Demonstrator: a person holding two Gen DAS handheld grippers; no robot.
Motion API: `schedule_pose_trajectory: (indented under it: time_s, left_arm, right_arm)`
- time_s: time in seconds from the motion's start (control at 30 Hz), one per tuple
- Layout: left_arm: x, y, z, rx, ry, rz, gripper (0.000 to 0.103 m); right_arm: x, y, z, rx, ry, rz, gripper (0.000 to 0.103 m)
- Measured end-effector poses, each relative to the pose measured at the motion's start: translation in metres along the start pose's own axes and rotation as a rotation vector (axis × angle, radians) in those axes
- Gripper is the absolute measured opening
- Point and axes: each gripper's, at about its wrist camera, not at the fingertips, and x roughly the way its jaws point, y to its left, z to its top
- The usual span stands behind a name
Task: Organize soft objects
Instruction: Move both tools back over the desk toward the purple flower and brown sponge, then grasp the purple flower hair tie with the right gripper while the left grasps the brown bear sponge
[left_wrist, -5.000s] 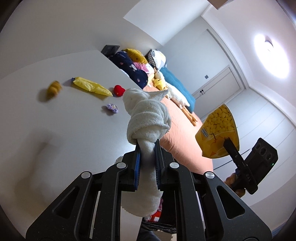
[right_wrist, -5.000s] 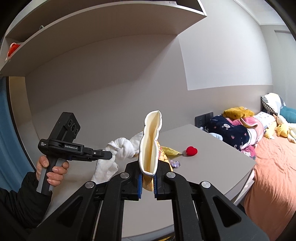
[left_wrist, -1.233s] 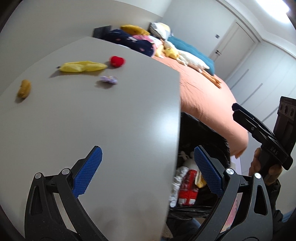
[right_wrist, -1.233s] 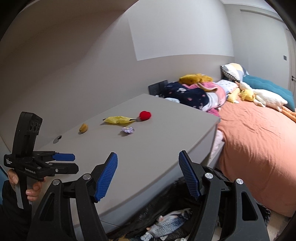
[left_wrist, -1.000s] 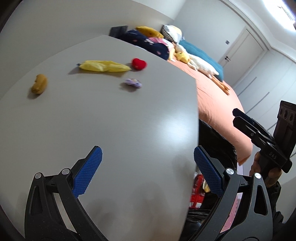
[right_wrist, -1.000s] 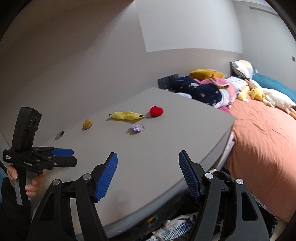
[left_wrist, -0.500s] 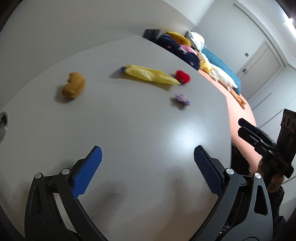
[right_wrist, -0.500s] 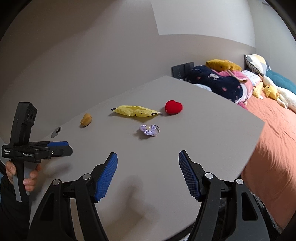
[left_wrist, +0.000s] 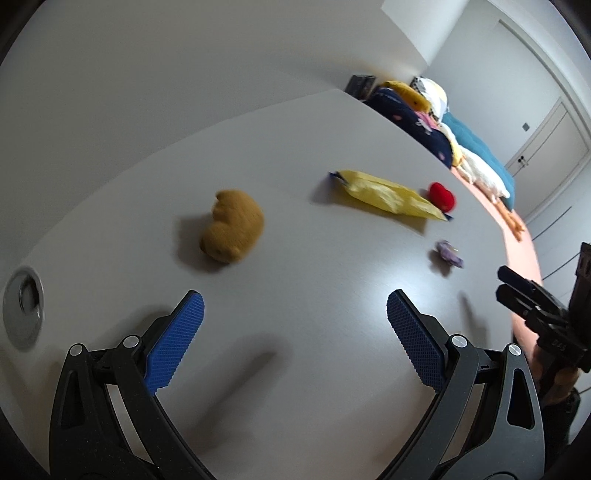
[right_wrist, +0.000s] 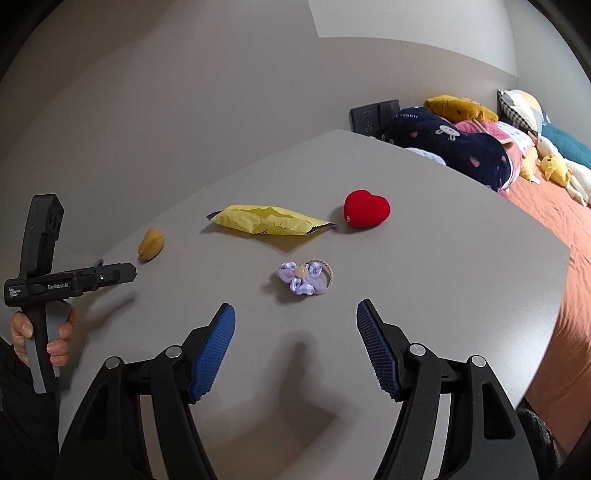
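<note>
Four soft things lie on the desk (right_wrist: 461, 280). Toward its left edge, the brown plush (left_wrist: 232, 225) sits ahead of the left gripper (left_wrist: 295, 325), jaws wide and empty — centre it, then close gently. The yellow packet (right_wrist: 269, 220) and red heart (right_wrist: 365, 213) lie mid-desk; the purple scrunchie (right_wrist: 304, 277) sits just ahead of the right gripper (right_wrist: 295, 350), equally wide, empty.

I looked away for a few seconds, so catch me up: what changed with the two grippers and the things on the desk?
Both let go: the left gripper dropped its white towel, the right gripper its yellow-and-cream piece. Jaws now wide open, both swung back over the desk. Brown plush, yellow packet, red heart, purple flower tie stayed put.
</note>
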Motion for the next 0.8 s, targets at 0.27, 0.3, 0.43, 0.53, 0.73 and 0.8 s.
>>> schedule_pose_trajectory:
  time_s: [0.27, 0.3, 0.43, 0.53, 0.73, 0.8]
  left_arm:
    - [0.015, 0.008, 0.019, 0.06, -0.002, 0.052, 0.08]
    - [0.018, 0.009, 0.021, 0.063, 0.003, 0.057, 0.08]
    - [0.025, 0.012, 0.026, 0.079, 0.013, 0.073, 0.077]
    - [0.024, 0.013, 0.029, 0.085, 0.007, 0.08, 0.076]
    - [0.028, 0.019, 0.034, 0.089, 0.019, 0.079, 0.063]
    - [0.028, 0.018, 0.034, 0.097, 0.016, 0.084, 0.061]
  right_arm:
    - [0.034, 0.007, 0.015, -0.036, 0.059, -0.028, 0.057]
    - [0.037, 0.008, 0.015, -0.042, 0.066, -0.032, 0.056]
    - [0.049, 0.011, 0.018, -0.053, 0.085, -0.045, 0.055]
    - [0.053, 0.012, 0.021, -0.042, 0.088, -0.045, 0.055]
    - [0.062, 0.015, 0.022, -0.056, 0.119, -0.056, 0.04]
    - [0.063, 0.014, 0.022, -0.052, 0.118, -0.057, 0.033]
